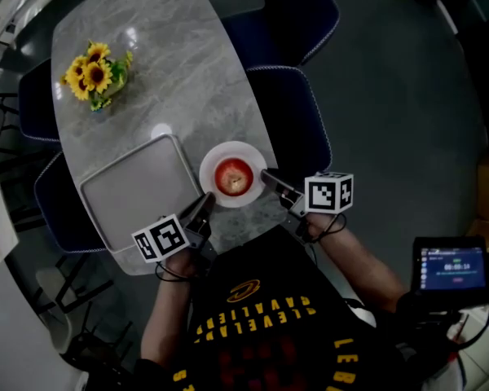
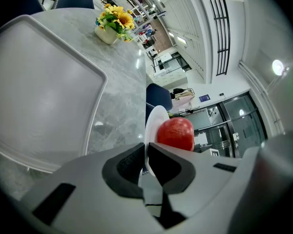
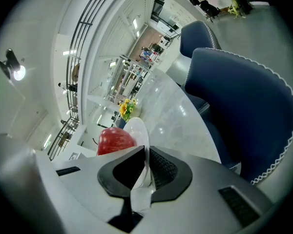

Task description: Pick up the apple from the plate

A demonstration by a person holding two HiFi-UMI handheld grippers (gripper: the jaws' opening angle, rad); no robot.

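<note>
Work surface: an oval grey marble-pattern table (image 1: 171, 72). At its far end stands a bunch of yellow sunflowers in a small vase (image 1: 96, 73). At the near end a rectangular grey plastic tray (image 1: 138, 194) lies flat. Just beside the tray's right edge is a white round plate (image 1: 253, 151).

Task object: the red apple (image 1: 233, 176) rests at the centre of the plate, between the two grippers. Neither gripper touches it.

Left gripper (image 2: 146, 162): the jaws are pressed together on the plate's near-left rim. Only the thin rim edge separates the dark ribbed pads.

Right gripper (image 3: 146, 167): the jaws are clamped on the plate's right rim in the same way, with the rim running between the pads.

Surroundings: dark blue upholstered chairs with pale piping (image 1: 289, 112) stand along the table sides on a dark grey floor (image 1: 407, 96). The gripper views show a tall, bright hall with white walls, railed upper galleries, ceiling lights and glass doors. A small lit screen (image 1: 450, 264) sits at the person's right.
</note>
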